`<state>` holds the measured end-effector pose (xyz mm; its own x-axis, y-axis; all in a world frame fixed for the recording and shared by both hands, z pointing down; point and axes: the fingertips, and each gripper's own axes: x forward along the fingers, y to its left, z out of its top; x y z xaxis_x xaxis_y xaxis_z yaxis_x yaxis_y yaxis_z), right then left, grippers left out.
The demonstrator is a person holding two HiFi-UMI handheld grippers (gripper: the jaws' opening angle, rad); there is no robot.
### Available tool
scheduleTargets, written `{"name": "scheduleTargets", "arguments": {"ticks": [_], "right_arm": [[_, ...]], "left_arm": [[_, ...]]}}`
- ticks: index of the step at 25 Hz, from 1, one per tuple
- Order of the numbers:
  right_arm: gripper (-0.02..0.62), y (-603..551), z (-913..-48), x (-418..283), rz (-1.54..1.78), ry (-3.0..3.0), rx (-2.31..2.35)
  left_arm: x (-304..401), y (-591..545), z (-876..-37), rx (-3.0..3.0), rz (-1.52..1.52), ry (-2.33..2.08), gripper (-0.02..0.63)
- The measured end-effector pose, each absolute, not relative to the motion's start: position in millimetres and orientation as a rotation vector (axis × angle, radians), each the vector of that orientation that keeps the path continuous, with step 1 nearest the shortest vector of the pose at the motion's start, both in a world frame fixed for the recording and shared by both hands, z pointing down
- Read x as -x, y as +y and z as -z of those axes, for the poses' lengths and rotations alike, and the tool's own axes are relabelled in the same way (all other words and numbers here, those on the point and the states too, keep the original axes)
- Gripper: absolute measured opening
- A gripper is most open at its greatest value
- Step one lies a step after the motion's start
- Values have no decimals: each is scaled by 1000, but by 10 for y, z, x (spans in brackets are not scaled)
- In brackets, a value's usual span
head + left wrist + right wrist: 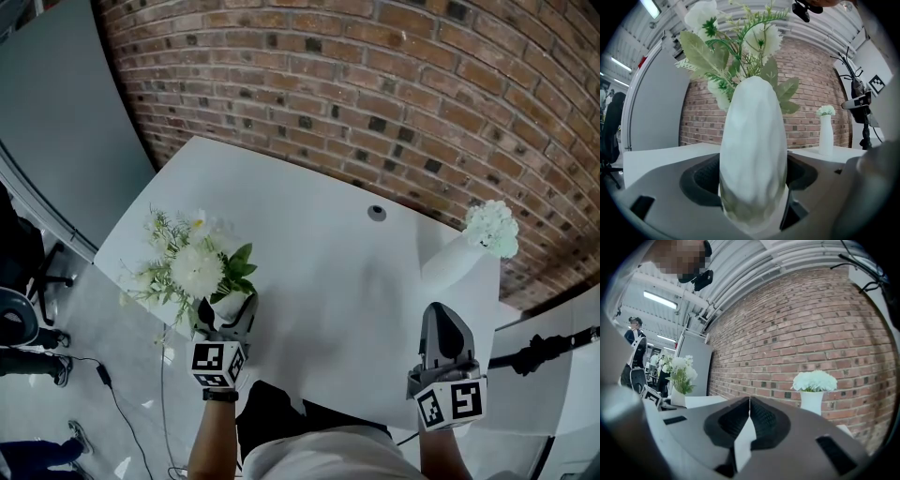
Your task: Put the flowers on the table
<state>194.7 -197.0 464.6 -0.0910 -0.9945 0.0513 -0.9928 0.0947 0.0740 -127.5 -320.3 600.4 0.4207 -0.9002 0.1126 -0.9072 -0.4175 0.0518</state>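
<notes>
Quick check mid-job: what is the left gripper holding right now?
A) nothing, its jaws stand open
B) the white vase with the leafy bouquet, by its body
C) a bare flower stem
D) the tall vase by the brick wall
B: in the left gripper view, the left gripper has its jaws shut against the body of the white vase, with the bouquet rising above it. The tall vase stands apart by the brick wall.

white table [328, 281] | tall vase of white flowers [469, 251] upright at far-right corner | round grommet [377, 213] near back edge
</notes>
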Motion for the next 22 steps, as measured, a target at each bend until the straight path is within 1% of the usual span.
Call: {"name": "scheduleTargets", "arguments": {"ticks": [22], "right_arm": [[17,-1955,-4750,-2020,22,-2225,-2038]], "left_arm": [[1220,-3162,-6023,-2603,-92,-1624,386]]}}
